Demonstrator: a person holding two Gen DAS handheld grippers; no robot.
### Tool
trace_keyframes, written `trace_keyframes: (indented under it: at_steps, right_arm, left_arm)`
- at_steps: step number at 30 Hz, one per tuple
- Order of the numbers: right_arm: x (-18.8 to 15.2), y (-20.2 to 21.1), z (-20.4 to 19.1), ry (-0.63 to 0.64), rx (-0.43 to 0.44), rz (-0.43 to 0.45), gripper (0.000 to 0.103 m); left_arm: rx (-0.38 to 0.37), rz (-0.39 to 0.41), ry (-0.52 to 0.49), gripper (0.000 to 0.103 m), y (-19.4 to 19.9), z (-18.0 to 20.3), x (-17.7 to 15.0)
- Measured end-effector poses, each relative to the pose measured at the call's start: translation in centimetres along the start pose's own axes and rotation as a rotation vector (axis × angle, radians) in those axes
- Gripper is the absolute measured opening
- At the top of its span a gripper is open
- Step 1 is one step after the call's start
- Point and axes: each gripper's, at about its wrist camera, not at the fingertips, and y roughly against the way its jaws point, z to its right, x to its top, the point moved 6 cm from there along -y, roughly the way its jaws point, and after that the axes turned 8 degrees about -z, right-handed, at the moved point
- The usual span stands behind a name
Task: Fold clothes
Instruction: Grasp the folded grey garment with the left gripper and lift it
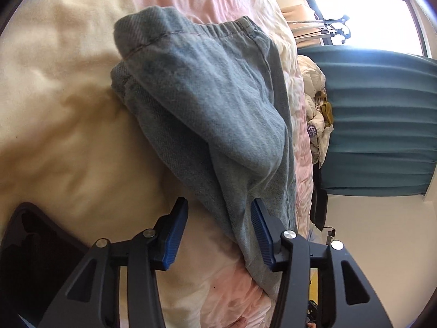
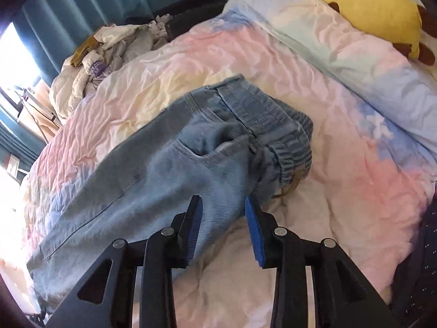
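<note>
Jeans [image 2: 169,169] folded mid-quilt [image 2: 341,191], bare quilt around, both tools parted

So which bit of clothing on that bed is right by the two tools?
The light blue jeans, lying on the pastel quilt under both tools. The other clothes, a crumpled whitish heap, sit at the bed's far edge by the teal curtain.

Two close wrist views, shared jeans [image 1: 207,114]
</note>
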Motion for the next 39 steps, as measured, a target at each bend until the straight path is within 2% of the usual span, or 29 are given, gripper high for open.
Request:
trace_keyframes:
  at_steps: [3, 5, 10, 15, 18, 22, 24, 28, 30, 33, 34, 36, 39]
  right_arm:
    - [-0.6, 2.7, -3.3, 0.07, 0.02, 0.069, 0.033]
    - [-1.1, 4.0, -6.5, 0.113, 0.067, 0.098, 0.033]
    - [-3.8, 5.5, -16.8, 0.241, 0.193, 0.125, 0.033]
    - [-8.9, 4.2, -26.6, 0.341, 0.313, 0.08, 0.033]
    - [-12.4, 1.2, -31.3, 0.37, 0.323, 0.056, 0.033]
    - [-17.8, -4.5, -36.1, 0.364, 0.331, -0.094, 0.033]
    - [-19.4, -5.8, -38.0, 0.361, 0.334, -0.123, 0.033]
    - [-20.9, -6.9, -40.5, 0.35, 0.355, -0.114, 0.033]
    - [-21.5, -8.0, -40.7, 0.356, 0.322, -0.094, 0.033]
    - [-22.3, -12.0, -39.7, 0.291, 0.312, -0.206, 0.032]
    - [-22.4, -12.7, -39.3, 0.27, 0.315, -0.219, 0.026]
    - [-22.6, -14.0, -38.5, 0.226, 0.32, -0.245, 0.021]
    - [-22.8, -14.2, -38.7, 0.253, 0.301, -0.229, 0.021]
  left_arm:
    - [-0.033, 0.02, 0.025, 0.049, 0.3, -0.4, 0.5]
    - [-0.053, 0.031, 0.049, 0.049, 0.6, -0.8, 0.8]
    - [-0.106, 0.05, 0.087, 0.049, 1.1, -1.8, 1.7]
    - [-0.146, 0.065, 0.073, 0.049, 1.1, -1.6, 2.2]
    - [-0.131, 0.114, 0.049, 0.049, 1.7, -1.6, 2.5]
    - [-0.157, 0.123, 0.073, 0.049, 1.9, -2.2, 2.9]
    - [-0.152, 0.127, 0.066, 0.049, 1.9, -2.4, 3.0]
    - [-0.156, 0.125, 0.065, 0.049, 1.7, -2.6, 3.4]
    - [-0.142, 0.141, 0.053, 0.049, 1.8, -2.6, 3.6]
    - [-0.1, 0.187, 0.01, 0.049, 2.2, -2.4, 3.9]
    - [-0.092, 0.195, -0.001, 0.049, 2.2, -2.3, 4.0]
    - [-0.095, 0.2, -0.004, 0.049, 2.1, -2.3, 4.2]
    - [-0.075, 0.211, -0.017, 0.049, 2.2, -2.3, 4.3]
